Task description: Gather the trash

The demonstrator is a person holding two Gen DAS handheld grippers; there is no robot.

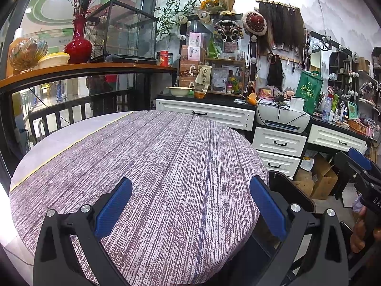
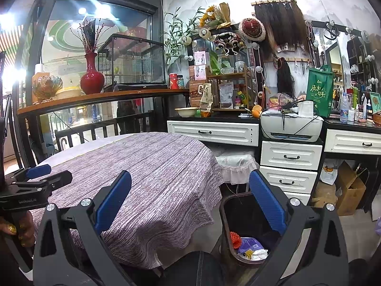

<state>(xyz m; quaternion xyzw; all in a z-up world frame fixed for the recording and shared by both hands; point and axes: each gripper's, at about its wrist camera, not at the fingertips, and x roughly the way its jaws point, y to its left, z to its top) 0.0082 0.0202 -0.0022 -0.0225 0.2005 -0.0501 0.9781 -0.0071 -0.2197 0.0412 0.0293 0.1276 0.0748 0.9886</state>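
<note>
The round tabletop [image 1: 147,157] takes up most of the room in front of me, draped in a purple-and-white streaked cloth [image 2: 152,181] that hangs in folds over its near edge. Nothing lies on the cloth where either camera can see it. Behind it runs a black counter over white drawers [image 2: 290,157], with a white printer [image 2: 291,125] on top and a green bag [image 2: 319,91] standing just beside it. To the left a wooden shelf [image 1: 83,69] carries a red vase [image 1: 78,43] and a wire cage [image 1: 123,31].

Down at the right of the tabletop, close against the hanging cloth, stands a dark bin [image 2: 228,217]. The trash [image 2: 250,246] sits in its bottom: a scrap of orange netting, a purple wrapper and some crumpled white paper, though the fisheye edge is too soft to say more about them.

The left claw [image 1: 190,205] hovers over the near part of the tabletop with its blue pads spread wide and nothing between them. The right claw [image 2: 190,202] is likewise spread wide and empty, one finger over the cloth's edge, the other over the bin's mouth. A hand [image 2: 20,228] grips the left handle at the edge of the right camera's view.
</note>
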